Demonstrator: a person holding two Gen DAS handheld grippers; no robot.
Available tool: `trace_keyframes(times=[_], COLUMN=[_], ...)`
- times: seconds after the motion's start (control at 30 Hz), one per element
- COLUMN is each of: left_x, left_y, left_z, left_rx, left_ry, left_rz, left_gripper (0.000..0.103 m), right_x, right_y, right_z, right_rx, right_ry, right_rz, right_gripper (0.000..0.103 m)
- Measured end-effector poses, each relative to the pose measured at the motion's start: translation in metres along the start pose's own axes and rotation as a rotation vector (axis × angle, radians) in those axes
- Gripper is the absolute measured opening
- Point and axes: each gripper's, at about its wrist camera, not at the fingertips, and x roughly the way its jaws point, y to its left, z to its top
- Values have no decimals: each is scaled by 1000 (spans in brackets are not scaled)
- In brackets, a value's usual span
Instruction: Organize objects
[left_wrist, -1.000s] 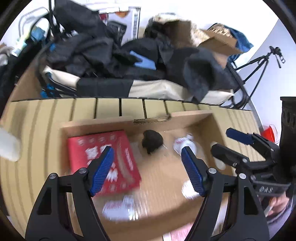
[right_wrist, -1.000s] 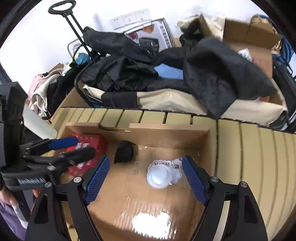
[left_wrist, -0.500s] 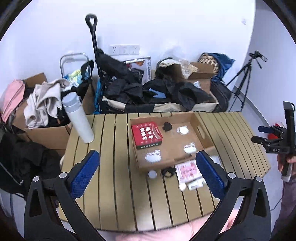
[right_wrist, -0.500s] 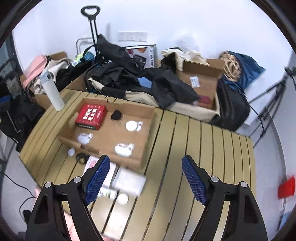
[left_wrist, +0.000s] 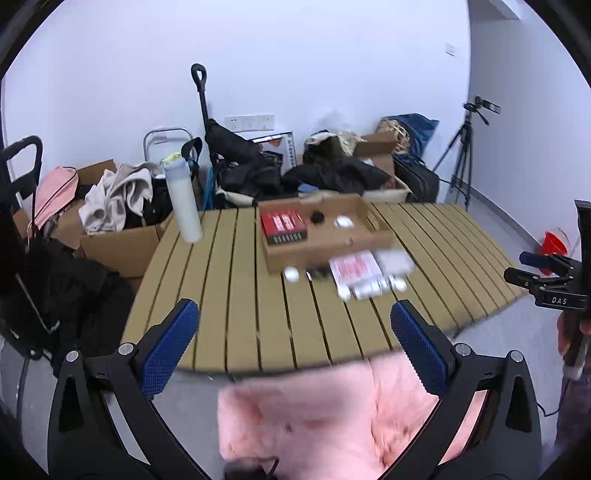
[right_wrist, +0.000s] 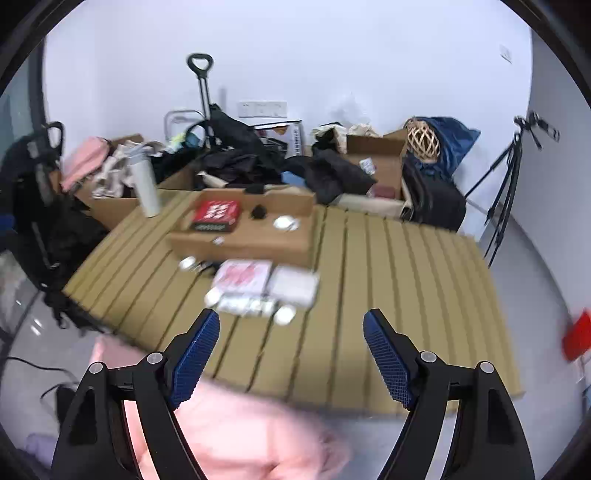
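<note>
Matt slatted wooden table (left_wrist: 236, 295), brown cardboard box (right_wrist: 258, 243), fluffy pink cloth (left_wrist: 317, 417).

White bottle (left_wrist: 183, 201) upright on slatted table (left_wrist: 236, 295); tripod (left_wrist: 463, 155) by the wall.

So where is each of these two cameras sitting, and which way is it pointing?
Left wrist: rides on the left hand-held gripper, facing the slatted table and cardboard box; its open fingers, pink clothing and the right hand-held gripper show.
Right wrist: rides on the right gripper, facing the same table from further right; its open fingers show.
Shared: table, box, red box, white bottle.
</note>
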Motion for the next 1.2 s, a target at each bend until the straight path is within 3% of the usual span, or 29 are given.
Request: trace_keyframes(times=[0.13, 0.23, 0.43, 0.63, 0.77, 0.9, 1.07, 1.2], left_x=[-14, 0, 14, 23, 44, 100, 213, 283], left_y=[-14, -25, -38, -41, -46, -50, -55, -64], left_z=[-59, -87, -102, -112, -111, -82, -48, -37], left_rx=[-47, -46, -31, -24, 5, 44, 27, 44], left_ry=[-43, 36, 60, 45, 52, -34, 103, 148], left_rz=[66, -1, -9, -16, -40, -44, -104, -71], left_gripper=[103, 103, 103, 103, 103, 103, 102, 93], right_x=[-8, 6, 16, 28, 41, 64, 120, 175], right_y=[22, 37, 42, 38, 31, 20, -3, -19], right_z=[-76, -110, -118, -126, -133, -127, -93, -62], right_rx=[43, 2, -6, 15, 21, -20, -29, -1], right_ry=[-12, 55, 80, 96, 121, 110, 94, 111], right_rz=[22, 39, 34, -34, 0, -18, -14, 11], right_gripper=[84, 84, 84, 83, 83, 83, 80, 74])
